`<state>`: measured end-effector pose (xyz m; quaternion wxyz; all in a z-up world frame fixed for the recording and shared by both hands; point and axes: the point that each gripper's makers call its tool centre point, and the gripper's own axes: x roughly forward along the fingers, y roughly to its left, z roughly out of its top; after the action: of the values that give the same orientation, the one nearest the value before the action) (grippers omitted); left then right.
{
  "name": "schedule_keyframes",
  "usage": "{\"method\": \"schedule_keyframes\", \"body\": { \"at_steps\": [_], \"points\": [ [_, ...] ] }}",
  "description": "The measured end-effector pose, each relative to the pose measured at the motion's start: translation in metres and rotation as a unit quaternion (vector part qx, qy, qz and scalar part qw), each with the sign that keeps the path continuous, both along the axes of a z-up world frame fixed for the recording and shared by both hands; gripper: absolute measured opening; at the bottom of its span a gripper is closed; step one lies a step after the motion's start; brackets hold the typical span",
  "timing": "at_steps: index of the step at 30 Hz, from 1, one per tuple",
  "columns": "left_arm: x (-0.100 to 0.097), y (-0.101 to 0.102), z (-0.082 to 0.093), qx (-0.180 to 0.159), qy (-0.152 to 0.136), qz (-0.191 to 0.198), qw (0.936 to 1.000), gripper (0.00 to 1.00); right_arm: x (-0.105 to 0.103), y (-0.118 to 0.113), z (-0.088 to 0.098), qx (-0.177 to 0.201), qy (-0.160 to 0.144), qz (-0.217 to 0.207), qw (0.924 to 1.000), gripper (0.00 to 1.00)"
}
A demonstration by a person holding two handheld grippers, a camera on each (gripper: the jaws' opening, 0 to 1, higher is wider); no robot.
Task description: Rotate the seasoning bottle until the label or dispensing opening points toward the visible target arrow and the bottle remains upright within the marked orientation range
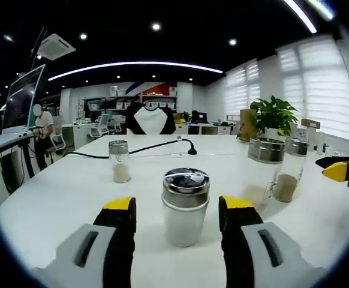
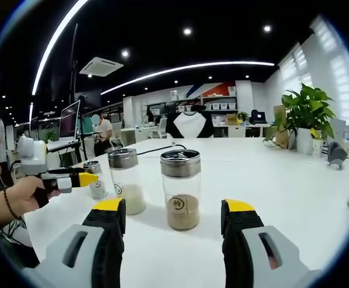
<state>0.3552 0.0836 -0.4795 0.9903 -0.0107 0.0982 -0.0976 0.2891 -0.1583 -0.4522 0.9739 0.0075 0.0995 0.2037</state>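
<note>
Office space stretches behind everything, with ceiling light strips, blinds on bright windows and a leafy potted plant at the far side of a broad white bench that carries four glass shakers with metal lids. In the left gripper view, the left claw stands spread wide, holding nothing, its two yellow-tipped jaws flanking a shaker of white seasoning that stands upright, straight ahead and close; neither jaw appears to touch the glass. A smaller shaker sits farther back to the left, and two more stand to the right, one with brown contents. In the right gripper view, the right claw is likewise spread and empty, with the brown-filled shaker upright, dead ahead and a little beyond the jaw tips, a small round mark on its glass facing the camera. The left claw enters there from the left, held in a person's hand. No target arrow can be made out on the bench. Judging by the gaps, the left claw is nearer its bottle, whose long axis runs vertical, so a squeeze and a twist about that axis looks like the coming move.
</note>
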Motion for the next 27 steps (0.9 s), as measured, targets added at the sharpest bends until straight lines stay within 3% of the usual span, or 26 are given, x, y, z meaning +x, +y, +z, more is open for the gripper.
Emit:
{"method": "schedule_keyframes", "body": {
  "at_steps": [9, 18, 27],
  "points": [
    [0.007, -0.011, 0.002, -0.005, -0.004, -0.008, 0.9999, 0.58, 0.0, 0.001, -0.001, 0.0, 0.002, 0.0, 1.0, 0.65],
    [0.011, -0.015, 0.001, 0.017, -0.012, -0.013, 0.9997, 0.53, 0.0, 0.004, -0.002, -0.002, 0.003, 0.004, 1.0, 0.65],
    [0.013, -0.015, -0.005, 0.021, 0.0, -0.012, 0.9997, 0.48, 0.001, -0.001, 0.0, -0.005, -0.001, -0.005, 1.0, 0.65]
  ]
}}
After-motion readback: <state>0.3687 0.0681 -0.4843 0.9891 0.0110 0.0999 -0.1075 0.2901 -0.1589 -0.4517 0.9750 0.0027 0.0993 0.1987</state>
